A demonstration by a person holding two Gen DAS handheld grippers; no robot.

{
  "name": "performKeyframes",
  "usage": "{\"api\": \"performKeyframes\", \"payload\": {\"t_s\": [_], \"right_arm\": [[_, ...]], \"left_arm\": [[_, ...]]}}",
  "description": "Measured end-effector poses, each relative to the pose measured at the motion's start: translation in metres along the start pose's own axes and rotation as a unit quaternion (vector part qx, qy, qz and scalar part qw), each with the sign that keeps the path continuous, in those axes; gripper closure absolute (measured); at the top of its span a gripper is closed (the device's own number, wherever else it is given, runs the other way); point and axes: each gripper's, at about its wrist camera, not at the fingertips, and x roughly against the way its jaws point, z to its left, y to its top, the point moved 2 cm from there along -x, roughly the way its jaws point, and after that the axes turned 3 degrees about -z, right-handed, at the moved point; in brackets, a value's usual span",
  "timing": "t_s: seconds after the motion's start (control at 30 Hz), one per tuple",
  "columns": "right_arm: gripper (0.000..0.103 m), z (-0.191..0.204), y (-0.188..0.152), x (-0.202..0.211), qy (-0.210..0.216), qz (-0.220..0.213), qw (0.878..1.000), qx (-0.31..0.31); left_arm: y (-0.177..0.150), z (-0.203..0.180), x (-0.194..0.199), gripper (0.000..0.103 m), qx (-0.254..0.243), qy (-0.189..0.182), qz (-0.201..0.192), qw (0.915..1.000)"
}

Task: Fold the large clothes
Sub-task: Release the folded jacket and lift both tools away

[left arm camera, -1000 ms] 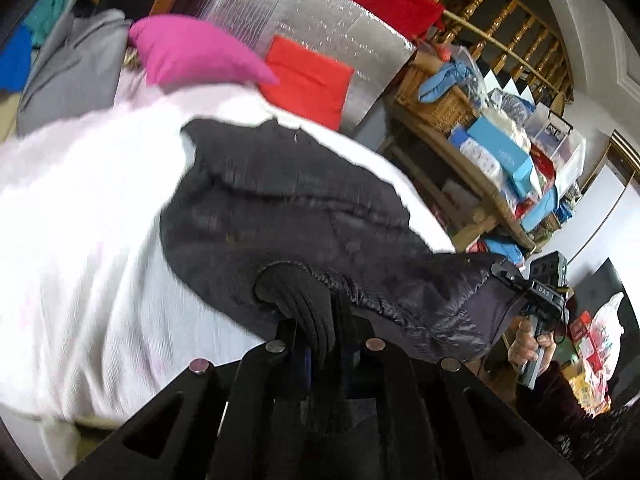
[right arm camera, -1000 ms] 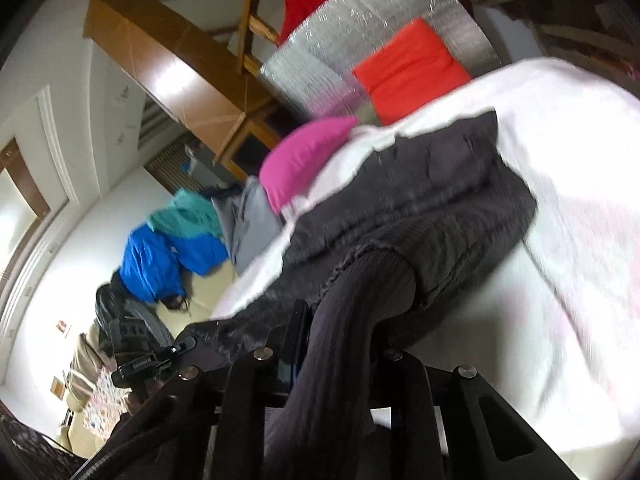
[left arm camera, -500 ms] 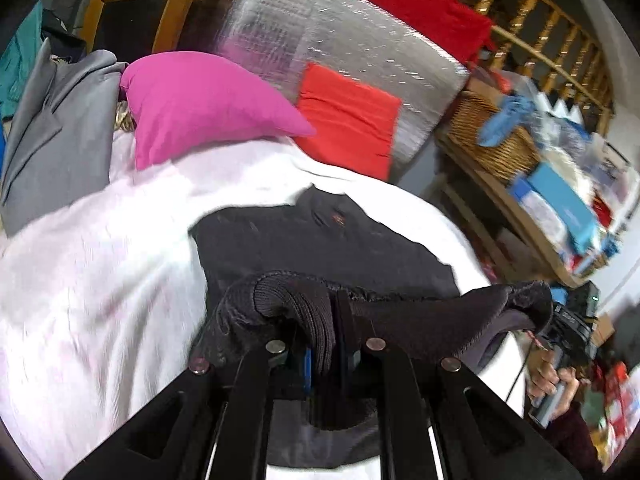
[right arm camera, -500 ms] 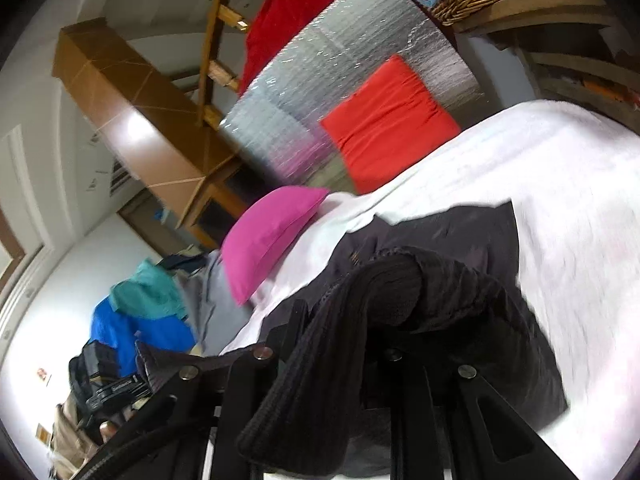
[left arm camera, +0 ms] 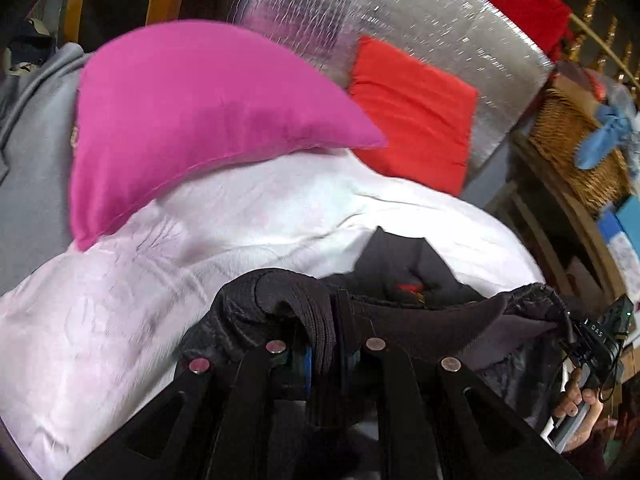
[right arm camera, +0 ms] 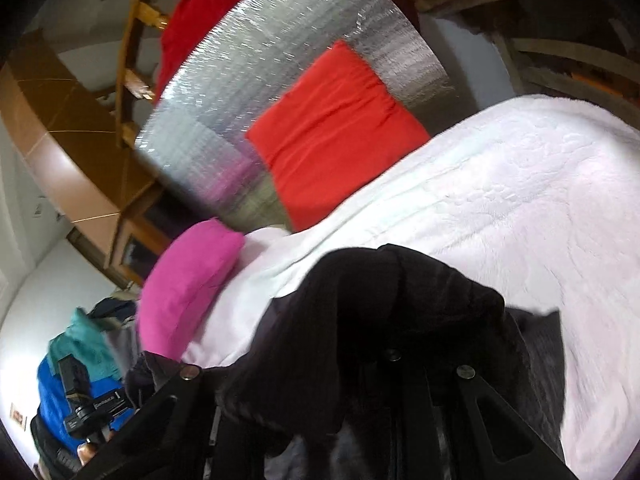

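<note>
Now my left tool (left arm camera: 320,344) & right tool (right arm camera: 424,364), both clamped on the black jacket (left arm camera: 420,320), carried its hem toward the collar; fold nearly done over the bed (right arm camera: 500,208).

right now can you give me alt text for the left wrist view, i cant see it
The left gripper is shut on a ribbed edge of a dark garment, holding it above a white blanket. A pink pillow and a red cushion lie beyond, against a silver foil panel.
</note>
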Motion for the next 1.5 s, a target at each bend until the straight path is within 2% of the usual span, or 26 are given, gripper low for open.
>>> {"api": "performKeyframes", "payload": {"t_s": [0.17, 0.23, 0.3, 0.33, 0.37, 0.43, 0.47, 0.5, 0.53, 0.57, 0.67, 0.8, 0.9, 1.0, 1.07, 1.13, 1.17, 1.2, 1.23, 1.27, 1.3, 1.33, 1.4, 1.47, 1.5], "right_arm": [[0.08, -0.042, -0.004, -0.044, -0.004, 0.036, 0.997, -0.069], [0.076, -0.054, -0.003, -0.051, 0.017, 0.052, 0.992, -0.111], [0.069, -0.062, 0.001, -0.048, 0.05, 0.063, 0.987, -0.142], [0.063, -0.063, 0.003, -0.042, 0.068, 0.066, 0.983, -0.155], [0.05, -0.065, 0.004, -0.035, 0.085, 0.067, 0.98, -0.166], [0.035, -0.069, 0.006, -0.014, 0.113, 0.05, 0.976, -0.178], [0.028, -0.072, 0.008, 0.003, 0.11, 0.028, 0.978, -0.177], [0.025, -0.075, 0.009, 0.022, 0.103, 0.006, 0.98, -0.173], [0.018, -0.076, 0.01, 0.032, 0.097, -0.007, 0.981, -0.17], [0.017, -0.081, 0.01, 0.049, 0.088, -0.018, 0.982, -0.167], [0.017, -0.088, 0.003, 0.086, 0.057, -0.01, 0.989, -0.136], [0.017, -0.09, -0.02, 0.121, 0.002, 0.025, 0.997, -0.068], [0.017, -0.09, -0.034, 0.129, -0.022, 0.042, 0.998, -0.042], [0.019, -0.088, -0.046, 0.111, -0.057, 0.075, 0.995, -0.025], [0.026, -0.088, -0.055, 0.097, -0.079, 0.095, 0.992, -0.007], [0.058, -0.081, -0.063, 0.078, -0.108, 0.123, 0.986, 0.02], [0.059, -0.076, -0.065, 0.073, -0.128, 0.123, 0.984, 0.034], [0.064, -0.07, -0.065, 0.072, -0.138, 0.12, 0.982, 0.047], [0.071, -0.064, -0.065, 0.074, -0.146, 0.118, 0.981, 0.057], [0.078, -0.058, -0.062, 0.078, -0.154, 0.11, 0.979, 0.07], [0.082, -0.052, -0.059, 0.084, -0.157, 0.097, 0.979, 0.083], [0.086, -0.048, -0.056, 0.089, -0.157, 0.086, 0.98, 0.09], [0.086, -0.043, -0.05, 0.102, -0.15, 0.061, 0.983, 0.089], [0.086, -0.046, -0.052, 0.107, -0.148, 0.048, 0.985, 0.081], [0.086, -0.052, -0.057, 0.101, -0.162, 0.054, 0.982, 0.082]], "left_arm": [[-0.006, 0.011, -0.057, 0.091, 0.012, 0.025, 0.018, 0.9995], [-0.011, 0.016, -0.072, 0.089, 0.022, 0.023, 0.024, 0.9992], [-0.012, 0.021, -0.073, 0.089, 0.036, 0.005, 0.025, 0.999], [-0.011, 0.024, -0.069, 0.089, 0.047, -0.013, 0.026, 0.9985], [-0.01, 0.026, -0.066, 0.085, 0.058, -0.028, 0.027, 0.9976], [-0.006, 0.032, -0.048, 0.066, 0.091, -0.074, 0.026, 0.9928], [-0.004, 0.034, -0.037, 0.043, 0.098, -0.084, 0.015, 0.9915], [-0.002, 0.034, -0.022, 0.027, 0.1, -0.089, -0.003, 0.991], [-0.001, 0.034, -0.007, 0.025, 0.097, -0.092, -0.022, 0.9908], [-0.002, 0.032, 0.005, 0.025, 0.09, -0.094, -0.03, 0.991], [-0.015, 0.027, 0.036, 0.025, 0.052, -0.09, -0.023, 0.9943], [-0.056, 0.032, 0.065, 0.024, -0.017, -0.036, -0.009, 0.9992], [-0.089, 0.046, 0.077, 0.024, -0.024, 0.002, 0.004, 0.9997], [-0.113, 0.061, 0.075, 0.024, -0.008, 0.031, 0.035, 0.9989], [-0.121, 0.068, 0.065, 0.024, 0.003, 0.046, 0.057, 0.9973], [-0.125, 0.067, 0.05, 0.025, 0.011, 0.051, 0.085, 0.995], [-0.127, 0.068, 0.046, 0.024, 0.014, 0.059, 0.092, 0.9939], [-0.127, 0.069, 0.043, 0.025, 0.021, 0.061, 0.093, 0.9935], [-0.125, 0.069, 0.039, 0.032, 0.034, 0.058, 0.093, 0.9934], [-0.122, 0.068, 0.036, 0.044, 0.039, 0.06, 0.094, 0.993], [-0.118, 0.065, 0.033, 0.049, 0.038, 0.072, 0.095, 0.9922], [-0.116, 0.062, 0.031, 0.052, 0.033, 0.083, 0.092, 0.9917], [-0.107, 0.056, 0.029, 0.061, 0.016, 0.107, 0.084, 0.9906], [-0.105, 0.054, 0.024, 0.061, 0.006, 0.126, 0.083, 0.9886], [-0.105, 0.054, 0.021, 0.061, 0.004, 0.132, 0.085, 0.9876]]}}
